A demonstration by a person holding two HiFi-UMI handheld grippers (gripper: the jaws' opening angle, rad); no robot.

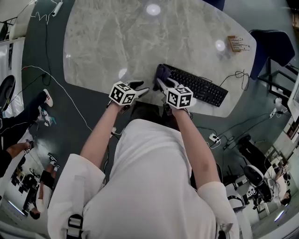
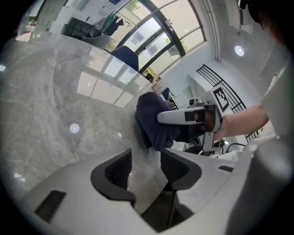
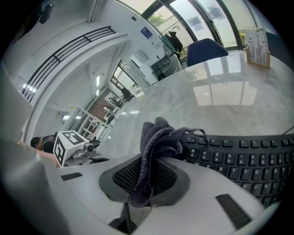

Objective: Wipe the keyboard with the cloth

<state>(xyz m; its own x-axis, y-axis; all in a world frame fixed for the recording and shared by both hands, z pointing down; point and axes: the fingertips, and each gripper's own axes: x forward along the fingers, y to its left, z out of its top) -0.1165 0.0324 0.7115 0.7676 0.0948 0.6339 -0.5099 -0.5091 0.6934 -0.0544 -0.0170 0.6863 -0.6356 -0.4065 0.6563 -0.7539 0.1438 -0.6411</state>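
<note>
Tightly, cloth [image 3: 158, 133] in right tool [image 3: 147, 180]

A pale marble table [image 1: 107, 42] is filling the upper middle of the head view, its glossy top catching round light reflections [image 1: 153, 9]; a small wooden rack [image 1: 237, 43] is standing near its far right edge; a blue chair [image 1: 275, 46] is sitting just beyond that corner; a thin white cable [image 1: 70, 99] is trailing across the dark floor [image 1: 56, 121] at left; a white power strip [image 1: 214, 138] is lying on the floor at right; someone's shoe [image 1: 47, 97] is resting at far left; tall windows [image 2: 147, 41] are showing daylight behind the table in the left gripper view.
</note>
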